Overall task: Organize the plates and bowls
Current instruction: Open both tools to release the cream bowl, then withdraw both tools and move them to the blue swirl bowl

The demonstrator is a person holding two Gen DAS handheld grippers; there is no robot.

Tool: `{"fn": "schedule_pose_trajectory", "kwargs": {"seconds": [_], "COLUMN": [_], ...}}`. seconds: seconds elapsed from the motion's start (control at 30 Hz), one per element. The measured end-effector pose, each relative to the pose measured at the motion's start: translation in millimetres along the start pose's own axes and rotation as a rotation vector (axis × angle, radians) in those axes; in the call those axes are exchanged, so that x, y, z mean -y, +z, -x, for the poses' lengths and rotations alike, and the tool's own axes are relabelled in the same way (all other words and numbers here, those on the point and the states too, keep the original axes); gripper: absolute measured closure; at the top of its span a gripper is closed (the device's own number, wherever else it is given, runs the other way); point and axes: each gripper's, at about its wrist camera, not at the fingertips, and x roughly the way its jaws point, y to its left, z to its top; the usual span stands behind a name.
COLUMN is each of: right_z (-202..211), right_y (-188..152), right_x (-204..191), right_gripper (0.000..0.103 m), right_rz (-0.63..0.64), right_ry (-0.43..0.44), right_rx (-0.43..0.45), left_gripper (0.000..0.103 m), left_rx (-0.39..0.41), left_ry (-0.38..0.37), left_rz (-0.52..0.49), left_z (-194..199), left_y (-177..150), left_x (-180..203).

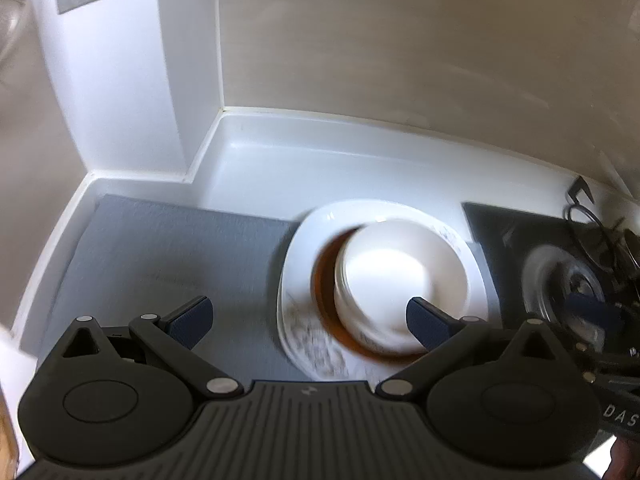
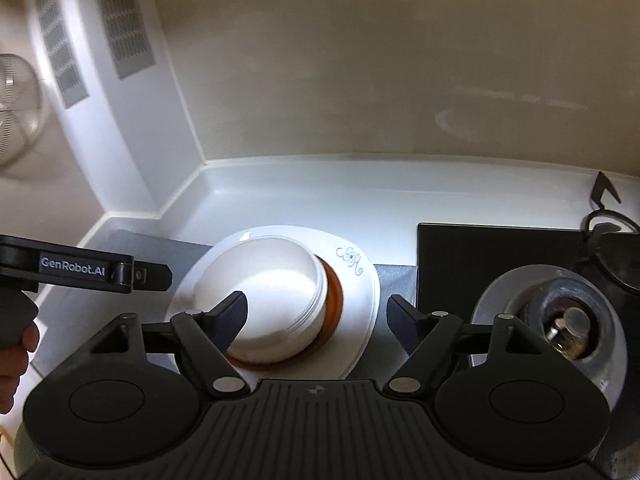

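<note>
White counter, stacked bowls on plate, both tongs agape.

The left gripper had its two fingers spread wide apart, with nothing between them. The right gripper was spread wide too and held nothing. Both pointed forward and down. In the right wrist view, the left gripper reached in from the left side, with a hand holding its handle.
</note>
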Motion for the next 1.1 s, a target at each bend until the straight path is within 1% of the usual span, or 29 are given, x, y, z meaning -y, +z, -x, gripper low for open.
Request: {"fn": "schedule_pose_trajectory", "kwargs": {"seconds": [0.07, 0.17, 0.27, 0.47, 0.53, 0.6, 0.67, 0.77, 0.93, 1.0, 1.1], "right_z": [15, 36, 54, 73, 78, 86, 93, 102, 115, 117, 119], "right_y": [-7, -21, -37, -59, -62, -66, -70, -75, -81, -85, -95], "right_x": [-5, -14, -21, -33, -35, -37, -39, -43, -61, -72, -95], "right_gripper": [0.02, 0.016, 0.015, 0.013, 0.013, 0.013, 0.013, 0.013, 0.013, 0.013, 0.013], "right_rz": [0.012, 0.047, 0.072, 0.151, 0.169, 0.187, 0.191, 0.174, 0.162, 0.152, 0.191], "right_ry": [-0.004, 0.008, 0.056, 0.146, 0.177, 0.189, 0.193, 0.188, 0.164, 0.162, 0.172], "right_rx": [0.024, 0.043, 0.028, -0.004, -0.004, 0.013, 0.028, 0.036, 0.047, 0.024, -0.009], "left_gripper": [0.0, 0.0, 0.0, 0.0, 0.0, 0.0, 0.0, 0.0, 0.0, 0.0, 0.0], "left_rx": [-0.001, 0.021, 0.047, 0.06, 0.072, 0.084, 0.093, 0.087, 0.06, 0.06, 0.058], "left_ry": [-0.015, -0.03, -0.01, 0.085, 0.121, 0.134, 0.146, 0.156, 0.132, 0.128, 0.125], "left_rz": [-0.018, -0.045, -0.054, -0.037, -0.016, -0.003, -0.003, -0.015, 0.001, 0.006, 0.016], "left_z": [15, 42, 67, 94, 103, 113, 122, 132, 146, 154, 164], "left_y": [-12, -37, -66, -111, -122, -131, -141, -153, -172, -181, -196], "left_x": [2, 6, 8, 4, 0, -5, -12, -21, -50, -60, -76]}}
